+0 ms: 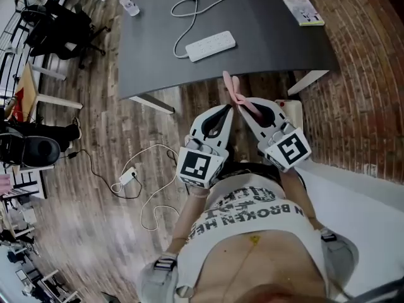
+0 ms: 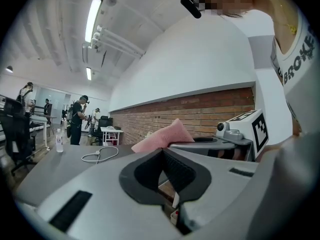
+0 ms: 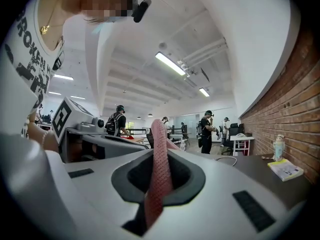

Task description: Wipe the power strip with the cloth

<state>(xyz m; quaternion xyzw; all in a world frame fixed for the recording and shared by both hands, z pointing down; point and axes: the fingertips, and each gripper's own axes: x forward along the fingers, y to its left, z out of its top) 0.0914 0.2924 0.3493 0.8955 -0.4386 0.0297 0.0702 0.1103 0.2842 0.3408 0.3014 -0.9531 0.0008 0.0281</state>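
A white power strip (image 1: pixel 211 45) lies on the dark grey table (image 1: pixel 265 43), its white cable (image 1: pixel 199 2) looped behind it. Both grippers hover side by side short of the table's near edge, close to my body. My right gripper (image 1: pixel 243 108) is shut on a pink cloth (image 1: pixel 234 92), which sticks out past the tips toward the table. In the right gripper view the cloth (image 3: pixel 160 169) runs upright between the jaws of the right gripper (image 3: pixel 159 154). My left gripper (image 1: pixel 228 108) is shut with nothing in it; the left gripper view shows its jaws meeting and the cloth (image 2: pixel 162 136) beyond.
A water bottle (image 1: pixel 129 4) stands at the table's far left, a yellow booklet (image 1: pixel 302 9) at the far right. White table feet (image 1: pixel 151 103) reach out below the edge. A cable with an adapter (image 1: pixel 129 175) lies on the wooden floor. Office chairs (image 1: pixel 57 30) stand left.
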